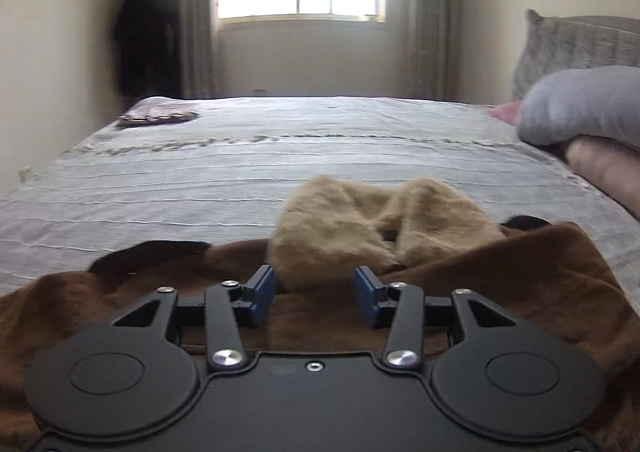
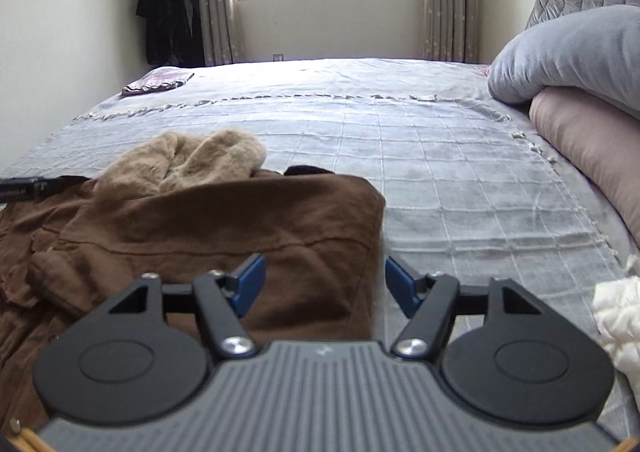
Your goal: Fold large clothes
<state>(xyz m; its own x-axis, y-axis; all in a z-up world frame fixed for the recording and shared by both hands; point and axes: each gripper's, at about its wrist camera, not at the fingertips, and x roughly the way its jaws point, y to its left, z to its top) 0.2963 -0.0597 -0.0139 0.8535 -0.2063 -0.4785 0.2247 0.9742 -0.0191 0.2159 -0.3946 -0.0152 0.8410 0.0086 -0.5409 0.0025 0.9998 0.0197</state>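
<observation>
Your left tool (image 1: 314, 288) hangs wide over the brown coat (image 2: 224, 228), fleece collar (image 1: 360, 228) at twelve o'clock; the coat lies part-folded on the bed (image 2: 440, 179); your right tool (image 2: 322, 280), also wide and empty, straddles its right edge; next, probably, pinch that edge and fold across.
</observation>
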